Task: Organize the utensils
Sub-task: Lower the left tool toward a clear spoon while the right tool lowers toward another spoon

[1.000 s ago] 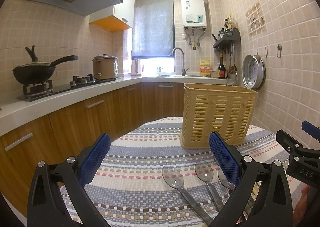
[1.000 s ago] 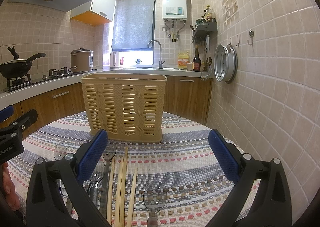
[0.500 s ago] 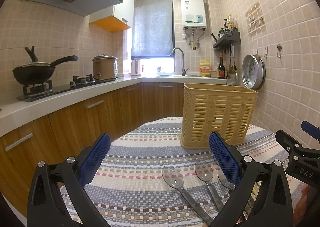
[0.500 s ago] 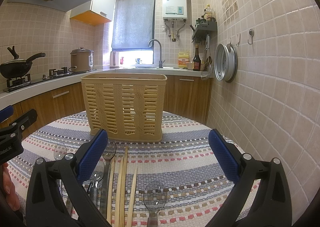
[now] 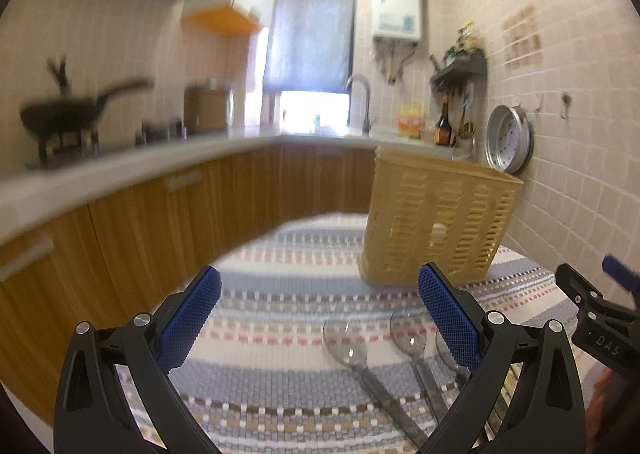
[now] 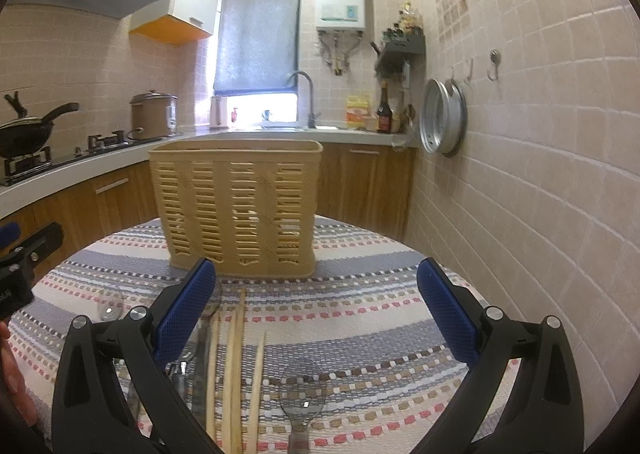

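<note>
My left gripper (image 5: 320,318) swings — view blurring — spread wide, toward spoons (image 5: 348,350) at five o'clock; right gripper (image 6: 316,314), spread too, holds nothing; basket (image 6: 236,206) unfilled.

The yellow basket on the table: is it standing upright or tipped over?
Upright. The basket stands on its base on the striped tablecloth, its open rim facing up. What is inside it cannot be told.

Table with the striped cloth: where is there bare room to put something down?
Free: the cloth right of the lone spoon, toward the tiled wall, and left of the spoons. Crowded: chopsticks and spoons before the basket.
</note>
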A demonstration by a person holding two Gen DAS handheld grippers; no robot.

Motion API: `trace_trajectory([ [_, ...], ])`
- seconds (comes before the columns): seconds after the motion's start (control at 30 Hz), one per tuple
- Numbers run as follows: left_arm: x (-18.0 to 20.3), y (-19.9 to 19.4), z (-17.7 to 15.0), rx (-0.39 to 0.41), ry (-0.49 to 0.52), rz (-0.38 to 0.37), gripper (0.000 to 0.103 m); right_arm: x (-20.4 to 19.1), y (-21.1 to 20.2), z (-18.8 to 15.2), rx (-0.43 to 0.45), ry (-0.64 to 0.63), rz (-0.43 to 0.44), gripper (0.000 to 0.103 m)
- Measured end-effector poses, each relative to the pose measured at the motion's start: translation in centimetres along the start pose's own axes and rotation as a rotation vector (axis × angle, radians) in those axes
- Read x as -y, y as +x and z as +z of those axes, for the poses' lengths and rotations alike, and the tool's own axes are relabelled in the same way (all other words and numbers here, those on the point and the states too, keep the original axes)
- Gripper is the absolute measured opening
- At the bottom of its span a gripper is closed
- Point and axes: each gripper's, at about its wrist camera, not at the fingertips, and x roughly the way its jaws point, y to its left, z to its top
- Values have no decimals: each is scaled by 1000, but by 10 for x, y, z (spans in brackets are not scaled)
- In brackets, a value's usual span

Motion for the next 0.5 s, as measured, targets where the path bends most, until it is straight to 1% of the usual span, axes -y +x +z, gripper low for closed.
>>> trace_trajectory([
  [0.07, -21, 7, 1, -81, -84, -51, 95, 1, 8, 1, -43, 11, -20, 96],
  [0.13, -39, 12, 3, -138, -141, -80, 95, 1, 17, 1, -99, 13, -38, 96],
  [0.2, -53, 21, 7, -209, -179, -102, 94, 1, 22, 1, -127, 10, -23, 96],
  [0.27, -61, 33, 12, -282, -193, -113, 94, 1, 28, 1, -161, -6, -15, 96],
  [0.3, -61, 38, 14, -319, -188, -122, 93, -2, 31, 1, -192, -26, -9, 96],
  [0.33, -60, 46, 18, -378, -183, -157, 88, -2, 32, 2, -213, -31, -2, 96],
  [0.37, -58, 53, 19, -425, -184, -183, 85, -1, 35, 3, -240, -33, -2, 96],
  [0.4, -55, 64, 20, -493, -189, -209, 84, 1, 39, 5, -282, -30, -10, 93],
  [0.43, -54, 71, 21, -539, -204, -228, 77, 5, 43, 8, -322, -19, -1, 86],
  [0.47, -53, 80, 20, -588, -227, -245, 71, 10, 47, 10, -354, -4, 12, 82],
  [0.5, -50, 92, 19, -652, -246, -249, 70, 17, 53, 15, -411, 28, 29, 77],
])
